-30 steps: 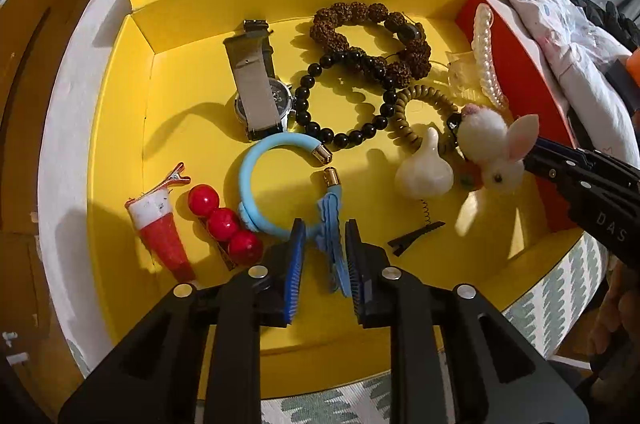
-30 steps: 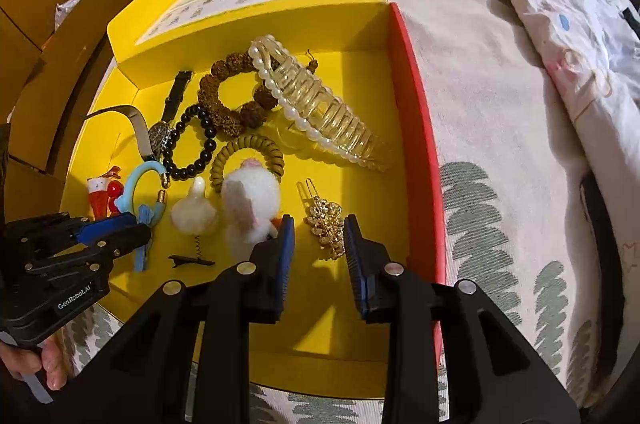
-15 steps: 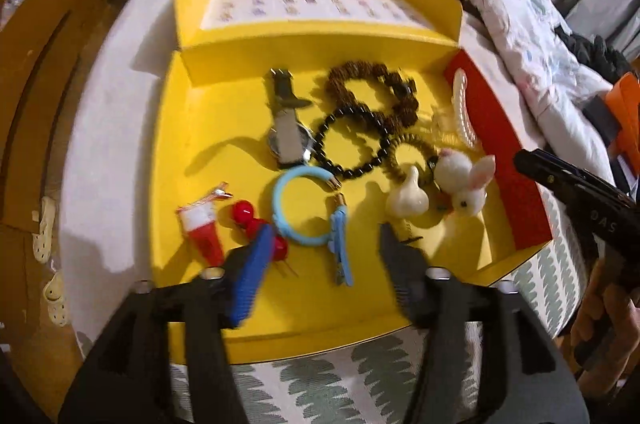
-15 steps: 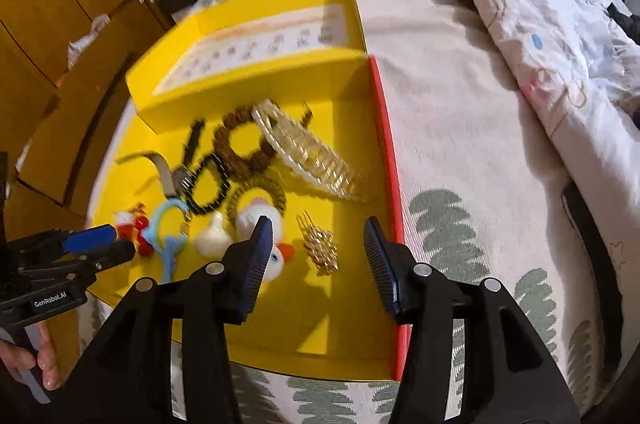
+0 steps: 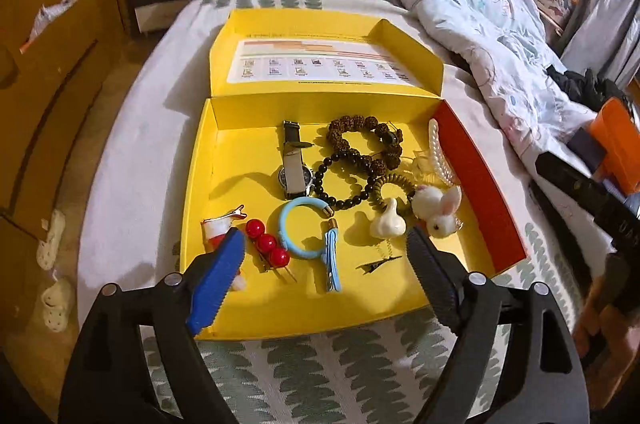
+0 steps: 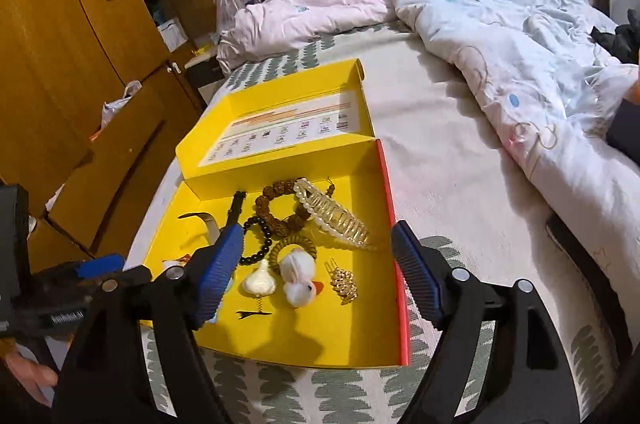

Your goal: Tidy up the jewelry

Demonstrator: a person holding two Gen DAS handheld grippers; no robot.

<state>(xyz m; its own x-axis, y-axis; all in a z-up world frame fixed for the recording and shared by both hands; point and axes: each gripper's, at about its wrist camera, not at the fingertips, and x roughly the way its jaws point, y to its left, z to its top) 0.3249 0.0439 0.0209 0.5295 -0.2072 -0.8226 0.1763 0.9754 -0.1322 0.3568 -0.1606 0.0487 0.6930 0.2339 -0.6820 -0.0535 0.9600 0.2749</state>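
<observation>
Both grippers are hanging above the yellow box (image 5: 200,184) that is lying open on the bed (image 6: 440,152), and neither is holding anything. The left gripper (image 5: 324,276) has just been spreading its jaws over the blue clip (image 5: 332,264), while the right gripper (image 6: 316,276) has just been widening over the gold hairpin (image 6: 344,282). The watch (image 5: 294,172), bead bracelets (image 5: 360,140) and pearl claw clip (image 6: 332,214) are lying inside the box.

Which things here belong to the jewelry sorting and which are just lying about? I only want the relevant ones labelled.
Belongs to the job:
yellow box
watch
brown bead bracelet
black bead bracelet
blue clip
red ball clip
pearl claw clip
gold hairpin
bunny hair tie

Just lying about:
quilt
wardrobe
slippers
</observation>
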